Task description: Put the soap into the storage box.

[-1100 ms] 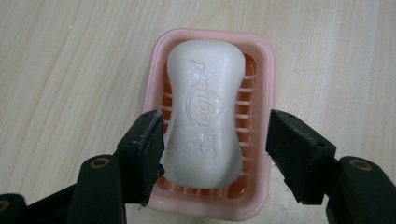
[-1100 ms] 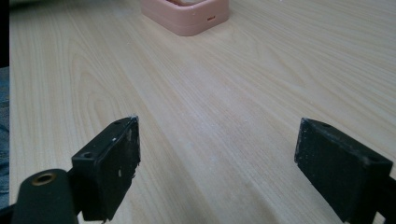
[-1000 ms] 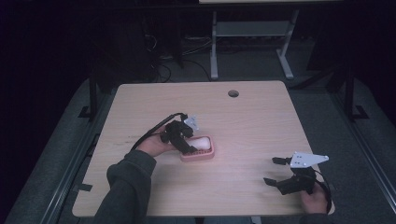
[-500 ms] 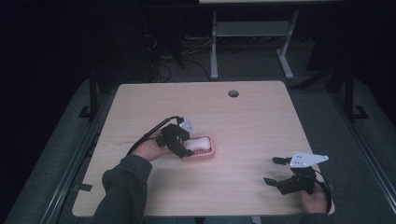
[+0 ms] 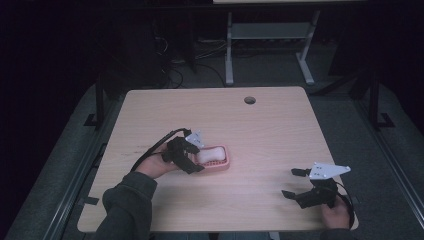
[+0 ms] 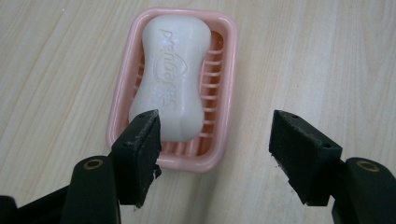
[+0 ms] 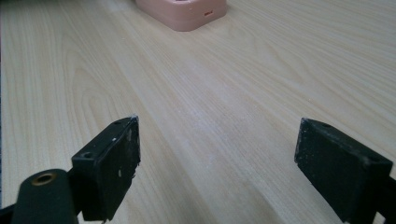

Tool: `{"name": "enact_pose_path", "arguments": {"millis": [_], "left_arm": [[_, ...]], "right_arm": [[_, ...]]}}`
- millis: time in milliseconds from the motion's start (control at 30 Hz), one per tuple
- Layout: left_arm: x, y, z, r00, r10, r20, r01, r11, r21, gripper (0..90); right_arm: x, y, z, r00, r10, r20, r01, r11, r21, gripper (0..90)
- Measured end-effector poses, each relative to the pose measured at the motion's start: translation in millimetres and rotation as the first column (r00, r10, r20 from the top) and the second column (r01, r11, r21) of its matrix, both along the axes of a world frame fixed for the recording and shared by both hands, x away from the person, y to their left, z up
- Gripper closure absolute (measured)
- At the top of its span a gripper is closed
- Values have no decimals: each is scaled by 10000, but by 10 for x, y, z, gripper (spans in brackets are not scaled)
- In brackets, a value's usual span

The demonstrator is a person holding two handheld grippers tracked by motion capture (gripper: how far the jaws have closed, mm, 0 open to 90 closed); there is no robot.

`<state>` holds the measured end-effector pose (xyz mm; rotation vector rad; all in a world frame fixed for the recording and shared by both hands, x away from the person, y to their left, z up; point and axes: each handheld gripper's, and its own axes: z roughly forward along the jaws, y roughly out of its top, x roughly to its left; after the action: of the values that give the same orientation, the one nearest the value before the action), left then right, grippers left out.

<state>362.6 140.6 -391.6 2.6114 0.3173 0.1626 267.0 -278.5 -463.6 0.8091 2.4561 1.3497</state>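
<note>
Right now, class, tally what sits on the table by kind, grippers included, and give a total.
Soap bar: 1
Pink soap dish: 1
Grippers: 2, the left gripper and the right gripper, both open
Total: 4

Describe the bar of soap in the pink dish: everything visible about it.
The white waisted bar of soap is smooth and slightly glossy, pinched at the middle with rounded ends, and has a raised brand word and emblem on top. It lies flat, lengthwise in the pink ribbed plastic soap dish, resting on the ribs toward one side. The dish sits on the light wooden table. The left gripper is open in front of it, its jaws having just been opening, with nothing gripped.
</note>
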Motion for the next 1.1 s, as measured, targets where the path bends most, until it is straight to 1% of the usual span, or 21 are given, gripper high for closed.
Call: {"name": "enact_pose_path", "arguments": {"millis": [67,133,300,367,400,733,767,833,933,967,1033,1067,1100], "left_arm": [[-32,30,11,10000,-1,64,1,10000,-75,335],[-59,59,19,10000,62,78,-60,9996,-285,336],[-124,99,56,9997,6,228,-1,9998,-211,335],[-153,113,59,9996,20,270,-11,9995,-328,335],[-161,124,62,9995,-19,308,28,9996,-280,335],[-248,252,-11,9993,223,298,-212,9991,-366,316],[-262,264,-24,9991,302,287,-289,9986,-450,316],[-287,295,-41,9991,327,258,-315,9984,-470,315],[-331,337,-76,9991,334,258,-323,9986,-423,314],[-346,352,-90,9990,392,228,-381,9982,-464,312],[-366,396,-113,9988,402,278,-391,9984,-405,309],[-375,407,-126,9985,498,228,-487,9977,-480,306],[-383,427,-133,9986,476,242,-465,9980,-430,300]], "right_arm": [[-1,5,1,10000,1,-14,-1,10000,-18,135],[0,8,0,10000,-5,-24,5,10000,-34,135],[0,13,-4,9999,-64,-77,63,9999,-87,135],[3,13,-8,9999,-73,-88,72,9999,-140,135],[4,14,-11,9999,-77,-87,76,9999,-131,135],[0,15,-13,9999,-101,-132,99,9999,-120,135],[-1,14,-14,9999,-102,-138,100,9999,-105,135],[-4,12,-14,9998,-125,-153,123,9999,-111,135],[-5,11,-15,9998,-129,-171,127,9999,-100,135],[-6,11,-16,9998,-129,-166,128,9999,-112,135],[-4,9,-19,9998,-125,-150,123,9998,-167,135],[-3,10,-21,9998,-119,-185,116,9998,-169,135],[-3,10,-22,9997,-122,-191,118,9997,-197,135]]}}
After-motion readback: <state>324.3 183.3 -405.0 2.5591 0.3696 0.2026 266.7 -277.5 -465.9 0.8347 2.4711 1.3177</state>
